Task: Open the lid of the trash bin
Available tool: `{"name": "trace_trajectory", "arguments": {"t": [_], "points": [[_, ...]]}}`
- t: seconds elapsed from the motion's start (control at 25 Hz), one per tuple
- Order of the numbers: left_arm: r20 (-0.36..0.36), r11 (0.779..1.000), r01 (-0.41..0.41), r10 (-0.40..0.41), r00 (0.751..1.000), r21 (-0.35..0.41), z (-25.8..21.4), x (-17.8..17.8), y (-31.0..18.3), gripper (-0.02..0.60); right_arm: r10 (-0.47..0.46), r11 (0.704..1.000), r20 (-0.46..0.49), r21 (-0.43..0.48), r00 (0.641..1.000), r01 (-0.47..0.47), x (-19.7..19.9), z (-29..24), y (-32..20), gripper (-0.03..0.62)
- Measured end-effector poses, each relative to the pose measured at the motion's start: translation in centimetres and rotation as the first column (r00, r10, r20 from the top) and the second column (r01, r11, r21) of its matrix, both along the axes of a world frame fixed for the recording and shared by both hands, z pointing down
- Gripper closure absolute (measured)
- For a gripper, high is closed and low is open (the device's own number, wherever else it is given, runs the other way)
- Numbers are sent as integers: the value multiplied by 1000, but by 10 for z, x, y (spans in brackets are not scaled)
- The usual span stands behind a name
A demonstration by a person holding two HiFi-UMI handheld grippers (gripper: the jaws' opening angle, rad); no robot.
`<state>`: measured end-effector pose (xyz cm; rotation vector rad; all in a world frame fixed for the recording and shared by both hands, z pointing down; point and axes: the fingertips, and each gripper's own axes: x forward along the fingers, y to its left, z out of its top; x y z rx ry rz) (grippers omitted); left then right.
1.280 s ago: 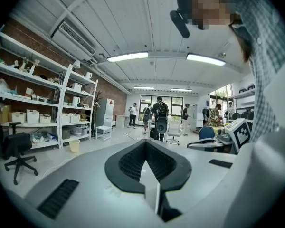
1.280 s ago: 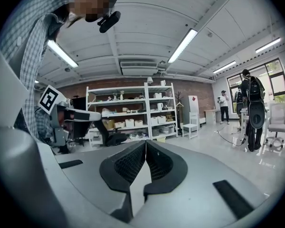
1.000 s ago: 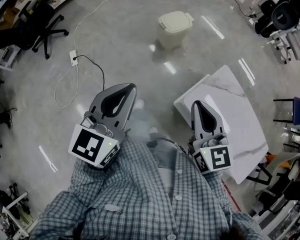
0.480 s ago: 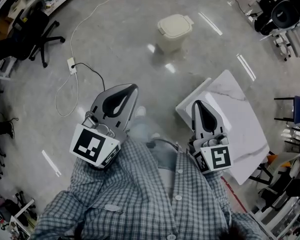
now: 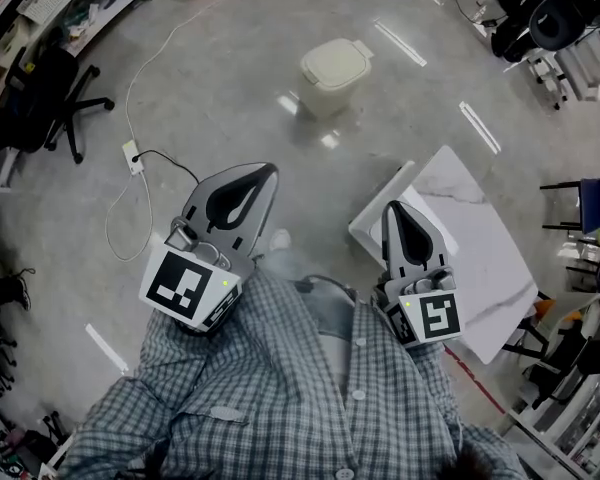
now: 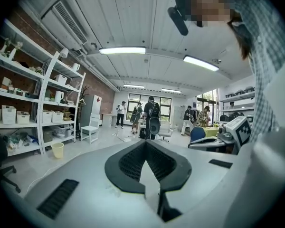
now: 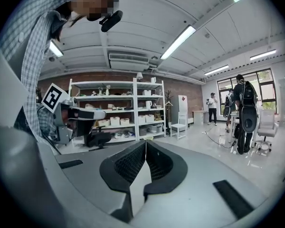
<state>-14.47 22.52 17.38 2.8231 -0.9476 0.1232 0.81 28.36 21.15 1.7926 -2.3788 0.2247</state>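
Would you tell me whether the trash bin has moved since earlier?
No; the trash bin keeps its spacing from the power strip, both drifting down-left together.

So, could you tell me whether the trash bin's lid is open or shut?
Shut: in the head view the lid lies flat across the top of the trash bin.

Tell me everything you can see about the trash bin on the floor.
The trash bin is small and cream-coloured, apparently plastic, with a squarish body and rounded corners. Its lid is shut and lies flat on top, with a small tab sticking out at one corner. It stands upright on the glossy grey floor, out ahead of the person. Nothing touches it: the left gripper and the right gripper are both well short of it.
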Motion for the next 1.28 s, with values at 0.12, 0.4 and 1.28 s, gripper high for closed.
{"name": "trace_trajectory", "arguments": {"t": [0.12,0.4,1.28], "points": [[-3,1000,-13,13,1000,4,0,-2,-15,577,23,1000,3,12,1000,-23,2,-1,-14,572],[-7,999,-36,36,999,8,3,-11,-45,577,48,999,-6,11,999,-48,-7,2,-40,572],[-5,998,-63,63,998,13,11,-23,-68,577,57,998,-32,-17,998,-58,-25,14,-56,572]]}}
